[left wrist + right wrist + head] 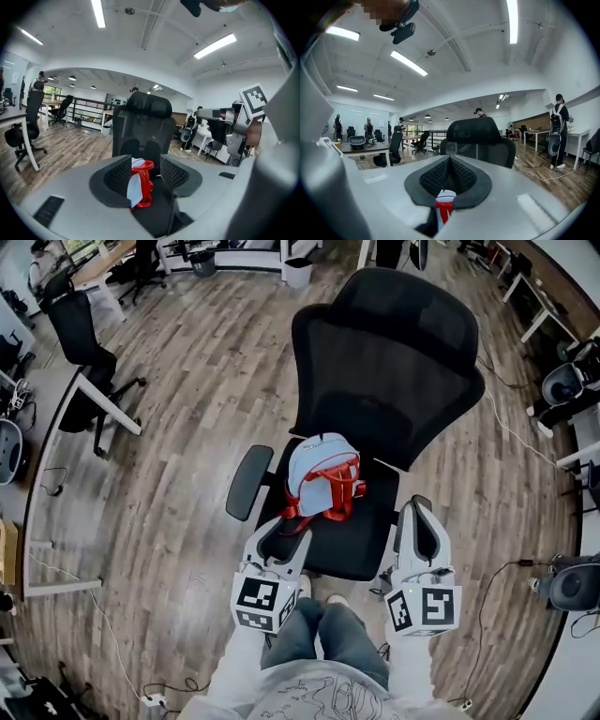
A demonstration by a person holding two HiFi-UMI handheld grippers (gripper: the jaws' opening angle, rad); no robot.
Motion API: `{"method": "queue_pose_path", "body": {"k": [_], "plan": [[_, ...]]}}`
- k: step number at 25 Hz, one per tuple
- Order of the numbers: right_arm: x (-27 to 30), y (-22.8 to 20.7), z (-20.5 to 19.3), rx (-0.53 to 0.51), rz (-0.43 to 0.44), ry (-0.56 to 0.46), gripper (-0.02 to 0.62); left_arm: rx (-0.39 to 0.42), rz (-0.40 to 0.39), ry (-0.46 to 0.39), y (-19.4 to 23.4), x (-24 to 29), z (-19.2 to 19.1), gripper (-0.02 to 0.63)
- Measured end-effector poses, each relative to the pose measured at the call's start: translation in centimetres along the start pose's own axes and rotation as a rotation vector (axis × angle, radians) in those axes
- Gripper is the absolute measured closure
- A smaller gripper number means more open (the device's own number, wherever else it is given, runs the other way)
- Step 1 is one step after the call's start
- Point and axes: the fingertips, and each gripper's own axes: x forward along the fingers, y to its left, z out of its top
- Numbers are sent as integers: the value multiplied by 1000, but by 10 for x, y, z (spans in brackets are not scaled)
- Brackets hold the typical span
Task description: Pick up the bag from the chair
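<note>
You are standing in a large open-plan office. A wood-plank floor (187, 446) runs throughout. Right in front of you is a black mesh office chair with a headrest (384, 371). At the far left, a white-legged desk (103, 401) has a black swivel chair (82, 334) beside it. A white waste bin (298, 272) stands at the far end. Long strip lights (98, 14) cross the white ceiling. A black railing (86, 115) borders the far area, a white table (576, 136) stands at the right, and a loose cable (511, 432) trails over the floor there.

No readable text, no labels, no numbers
</note>
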Motion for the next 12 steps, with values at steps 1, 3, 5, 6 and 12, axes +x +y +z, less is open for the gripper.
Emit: {"method": "queue_pose_path", "body": {"k": [1, 3, 5, 6, 12], "plan": [[3, -3, -4, 1, -1, 10, 584, -1, -15, 4, 0, 8, -6, 431], [11, -11, -13, 6, -1, 27, 584, 1, -40, 19, 2, 26, -18, 431], [17, -19, -23, 14, -2, 43, 584, 2, -64, 35, 4, 44, -31, 431], [19, -22, -27, 16, 0, 49, 584, 7, -78, 42, 4, 53, -37, 431], [39, -44, -47, 8, 52, 67, 584, 114, -176, 176, 3, 116, -90, 423]]}}
